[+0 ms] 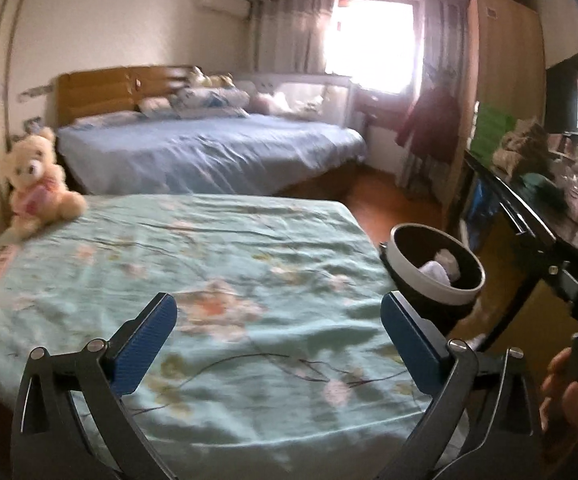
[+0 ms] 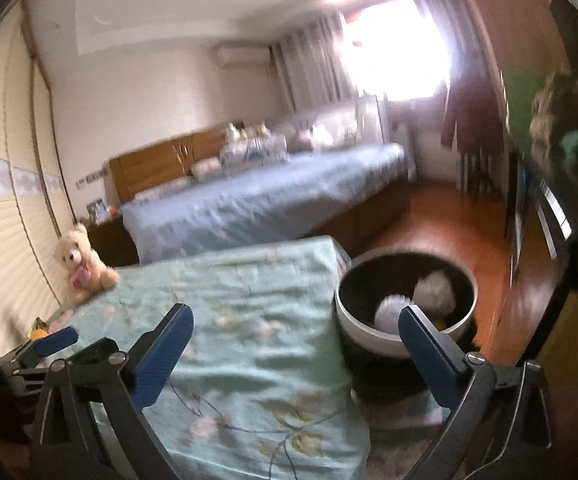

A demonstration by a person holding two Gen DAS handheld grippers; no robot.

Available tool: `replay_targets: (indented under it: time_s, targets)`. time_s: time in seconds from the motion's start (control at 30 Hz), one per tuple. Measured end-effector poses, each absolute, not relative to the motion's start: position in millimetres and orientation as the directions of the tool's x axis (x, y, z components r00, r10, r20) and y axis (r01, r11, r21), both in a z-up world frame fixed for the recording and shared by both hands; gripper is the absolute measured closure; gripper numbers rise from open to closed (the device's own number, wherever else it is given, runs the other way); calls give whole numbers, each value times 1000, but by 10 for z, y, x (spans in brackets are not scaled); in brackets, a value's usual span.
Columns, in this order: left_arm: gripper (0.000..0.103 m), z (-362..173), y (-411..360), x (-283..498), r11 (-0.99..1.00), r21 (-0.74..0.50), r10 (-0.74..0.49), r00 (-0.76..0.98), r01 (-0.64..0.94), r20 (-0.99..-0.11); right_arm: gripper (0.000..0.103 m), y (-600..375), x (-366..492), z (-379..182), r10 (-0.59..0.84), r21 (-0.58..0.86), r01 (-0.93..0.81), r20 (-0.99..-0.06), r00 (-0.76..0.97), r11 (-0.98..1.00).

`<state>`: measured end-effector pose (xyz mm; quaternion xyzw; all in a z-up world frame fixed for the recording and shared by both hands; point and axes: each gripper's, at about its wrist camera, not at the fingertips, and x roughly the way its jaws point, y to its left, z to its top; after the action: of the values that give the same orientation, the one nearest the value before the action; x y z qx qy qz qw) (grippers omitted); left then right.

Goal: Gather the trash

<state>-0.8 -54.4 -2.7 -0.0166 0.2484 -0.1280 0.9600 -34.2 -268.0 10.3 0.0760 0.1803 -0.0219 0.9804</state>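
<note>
1. Both grippers, left gripper [image 1: 279,346] and right gripper [image 2: 295,354], stand spread wide, holding nothing.
2. Crumpled white trash [image 2: 435,292] lies in the bin [image 2: 369,334], just beyond the right gripper's right finger.
3. Judged light, soft, crushable; pinch anywhere across a wad.

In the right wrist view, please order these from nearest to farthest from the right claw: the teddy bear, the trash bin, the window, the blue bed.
1. Trash bin: just beyond the right claw, on the floor beside the green bed, white wads inside.
2. Teddy bear: at the left, on the green bed's far corner by the wall.
3. Blue bed: across the room's middle, behind the green bed.
4. Window: far wall, upper right.
</note>
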Motion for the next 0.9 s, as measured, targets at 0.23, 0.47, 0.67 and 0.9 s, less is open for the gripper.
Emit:
replay_targets:
  time_s: [0.23,0.47,0.67,0.9]
  targets:
    - [0,-89,-418,-235,981,-48,-191,891,188,-413,0,-2552,-515,-54,-28,112,68,-326,945,991]
    - [0,-118,-398,-327,984,-3,-165,910,178,-380,0,-2485,-568,-179,-33,96,67,-315,948,993]
    - [0,-149,-365,-340,986,3,-156,910,170,-385,0,-2430,-559,-223,-27,87,58,-321,947,995]
    - [0,-151,-319,-349,989,2,-138,912,151,-385,0,-2366,-562,-233,-19,70,45,-328,944,997]
